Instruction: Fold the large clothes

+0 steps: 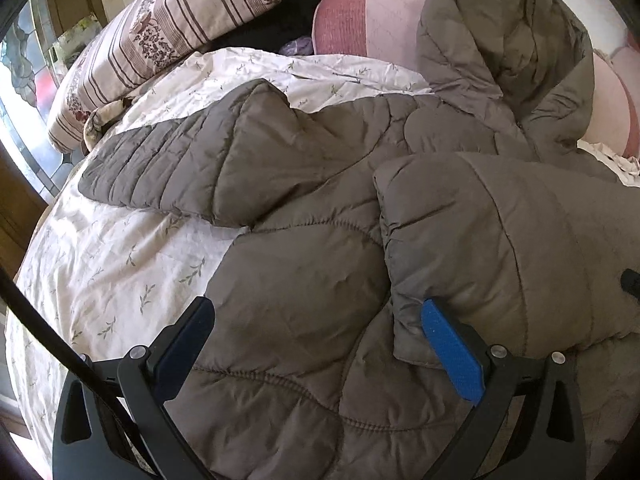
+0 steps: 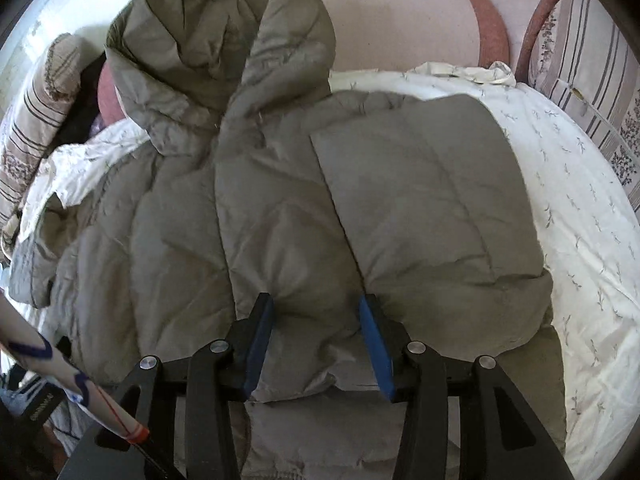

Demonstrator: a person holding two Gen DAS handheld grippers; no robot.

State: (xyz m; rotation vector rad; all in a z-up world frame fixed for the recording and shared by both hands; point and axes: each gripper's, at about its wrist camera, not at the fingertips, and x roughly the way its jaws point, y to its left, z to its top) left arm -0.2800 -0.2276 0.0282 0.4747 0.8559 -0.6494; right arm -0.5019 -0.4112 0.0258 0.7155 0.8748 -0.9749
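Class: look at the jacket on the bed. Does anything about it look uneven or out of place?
Yes. One sleeve is folded across the jacket, but the other sleeve sticks out sideways over the bedsheet.

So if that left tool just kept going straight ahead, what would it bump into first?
Most likely the brown puffer jacket: the open left tool already points along its quilted front. Further on lies the outstretched sleeve, though depth is hard to judge.
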